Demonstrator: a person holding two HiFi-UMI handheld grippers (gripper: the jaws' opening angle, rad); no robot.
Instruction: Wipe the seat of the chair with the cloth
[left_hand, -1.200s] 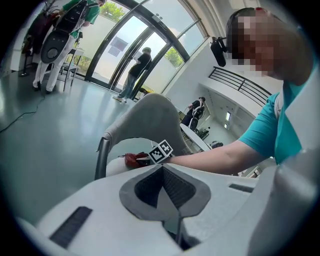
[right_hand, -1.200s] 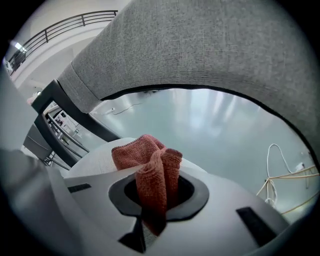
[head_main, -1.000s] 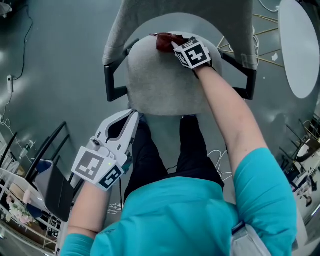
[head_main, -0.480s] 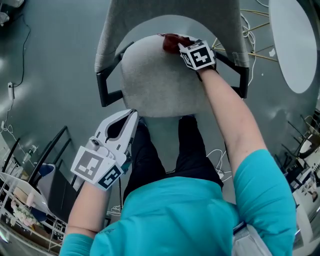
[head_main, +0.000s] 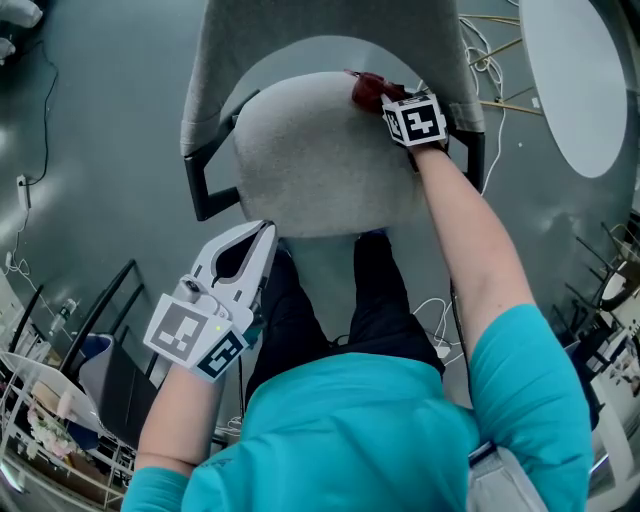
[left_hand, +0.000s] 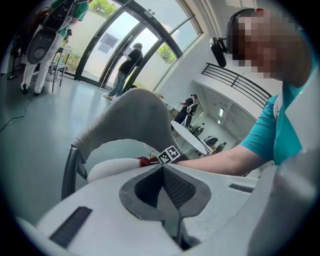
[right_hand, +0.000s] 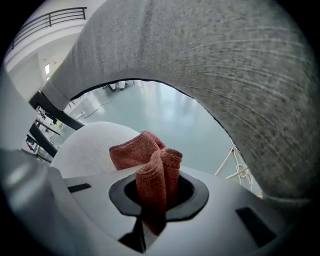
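Wiping step in hand.
- Right gripper (head_main: 388, 100): jaws clamped on red cloth (head_main: 367, 88), folded wad pinched between them, loose end lying on seat (head_main: 320, 165).
- Cloth at 1 o'clock of seat, just beside backrest (head_main: 330, 25).
- Left gripper (head_main: 258, 245): jaws closed together, nothing held, off seat at 7 o'clock, near front edge.
- Judgement: cloth at rear corner. Next stroke needs sweep toward 9 and 6 o'clock, cloth pressed flat.
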